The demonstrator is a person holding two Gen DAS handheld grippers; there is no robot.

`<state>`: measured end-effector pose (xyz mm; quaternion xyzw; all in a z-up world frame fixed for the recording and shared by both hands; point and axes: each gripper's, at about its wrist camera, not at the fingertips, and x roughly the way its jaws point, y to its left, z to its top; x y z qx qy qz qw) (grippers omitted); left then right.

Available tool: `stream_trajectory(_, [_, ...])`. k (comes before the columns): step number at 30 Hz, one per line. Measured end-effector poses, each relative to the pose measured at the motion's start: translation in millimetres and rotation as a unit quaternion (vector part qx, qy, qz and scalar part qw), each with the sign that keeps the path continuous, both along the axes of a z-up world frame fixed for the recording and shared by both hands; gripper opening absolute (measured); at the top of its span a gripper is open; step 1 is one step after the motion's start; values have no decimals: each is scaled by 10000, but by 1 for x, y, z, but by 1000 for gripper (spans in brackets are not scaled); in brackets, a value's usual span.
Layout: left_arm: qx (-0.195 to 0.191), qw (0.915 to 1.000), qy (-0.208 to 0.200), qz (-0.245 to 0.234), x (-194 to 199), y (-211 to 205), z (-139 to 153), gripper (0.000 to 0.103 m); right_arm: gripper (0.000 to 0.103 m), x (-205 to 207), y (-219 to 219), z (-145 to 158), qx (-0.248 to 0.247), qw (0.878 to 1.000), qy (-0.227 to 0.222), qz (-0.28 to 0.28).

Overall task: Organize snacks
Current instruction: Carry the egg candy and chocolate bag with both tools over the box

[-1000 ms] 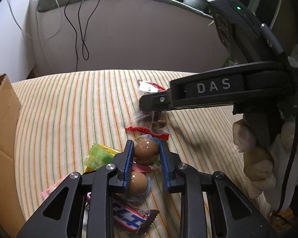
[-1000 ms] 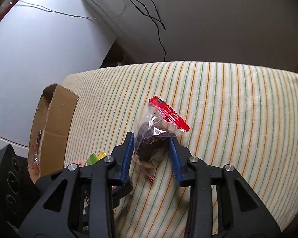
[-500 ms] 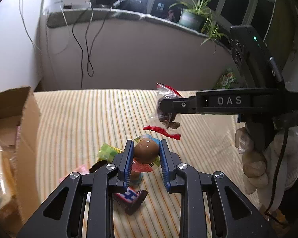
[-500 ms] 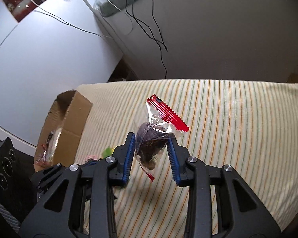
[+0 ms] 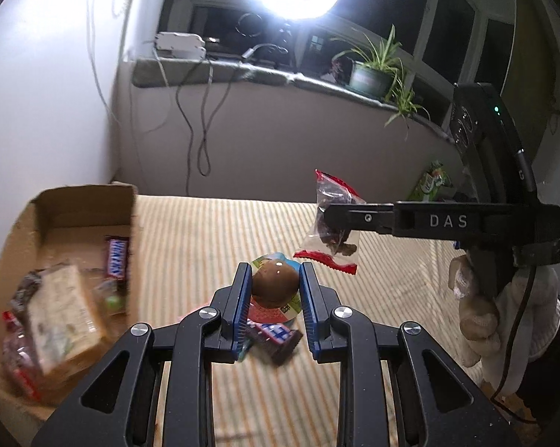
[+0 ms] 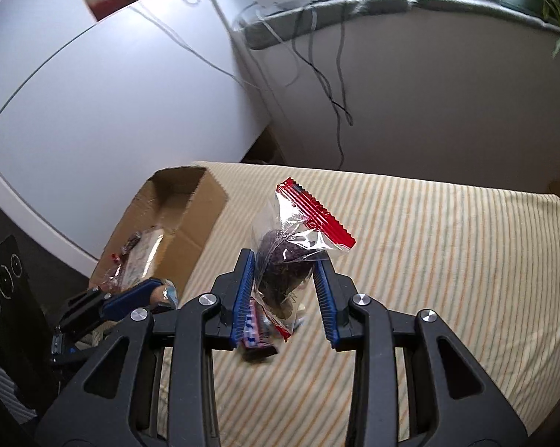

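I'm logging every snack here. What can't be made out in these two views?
- Left view: box contents blurred; near end cut by the frame edge.
- Left view: bar on the cloth, partly behind the left gripper and its egg.
- Right view: same bar blurred, behind the right gripper and its bag.

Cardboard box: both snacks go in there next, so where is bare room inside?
The open brown cardboard box has bare floor at its far end, beyond the Snickers bar. Its near end is crowded around the tan wrapped block.
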<state>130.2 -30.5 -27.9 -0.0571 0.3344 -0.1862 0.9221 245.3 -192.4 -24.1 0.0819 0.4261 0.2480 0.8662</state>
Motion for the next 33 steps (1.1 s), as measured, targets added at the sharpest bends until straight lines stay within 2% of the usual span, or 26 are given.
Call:
stream_trajectory(15, [53, 9981, -194, 582, -22, 60, 8, 24, 34, -17, 66, 18, -93, 9982, -218, 560])
stream_trajectory(23, [20, 9958, -118, 902, -27, 95, 1, 24, 34, -15, 98, 19, -126, 9963, -246, 814])
stream_trajectory(33, [4, 9943, 29, 1064, -23, 114, -11, 24, 34, -5, 145, 11, -242, 9934, -206, 1105])
